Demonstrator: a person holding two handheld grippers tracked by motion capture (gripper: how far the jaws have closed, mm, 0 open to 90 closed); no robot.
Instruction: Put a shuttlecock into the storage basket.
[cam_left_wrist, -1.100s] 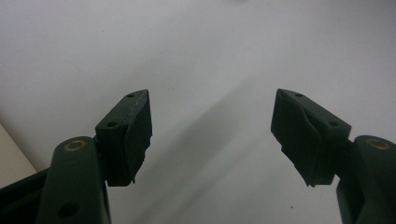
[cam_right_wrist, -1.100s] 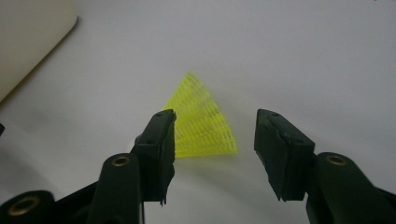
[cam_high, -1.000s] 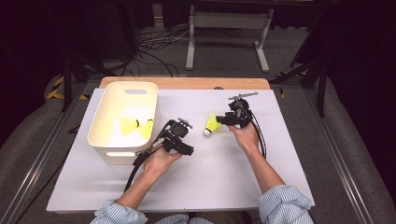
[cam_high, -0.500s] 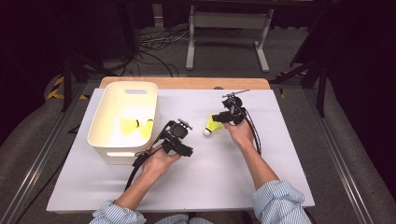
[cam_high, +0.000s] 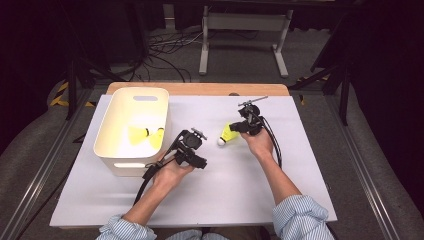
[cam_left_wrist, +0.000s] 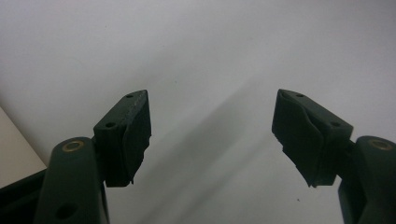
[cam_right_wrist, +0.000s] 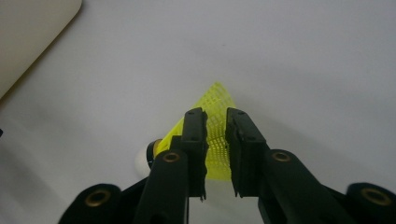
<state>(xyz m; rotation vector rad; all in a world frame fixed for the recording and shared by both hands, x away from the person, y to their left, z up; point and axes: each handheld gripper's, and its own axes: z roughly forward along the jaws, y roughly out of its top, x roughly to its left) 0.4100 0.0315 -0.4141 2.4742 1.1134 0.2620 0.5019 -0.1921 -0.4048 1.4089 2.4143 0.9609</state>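
Pinching a yellow shuttlecock (cam_high: 229, 134) by its mesh skirt, the right hand-held gripper (cam_high: 240, 128) has just been closing, and in the right gripper view the jaws press on the skirt (cam_right_wrist: 215, 135) from both sides. The shuttlecock lies on the white counter (cam_high: 310, 150), well right of the bin (cam_high: 131, 131). Its long axis runs from the skirt at the jaws down-left to the white cork tip (cam_high: 220, 142), which points toward the person's left side. The bin lies to the left of the grip, with two more yellow shuttlecocks (cam_high: 145, 136) inside. The left hand-held gripper (cam_high: 196, 156) rests just beside the bin's near right corner, its jaws spread wide with nothing between them. By my reading, the carry goes leftward, past the left hand, over the bin's rim.
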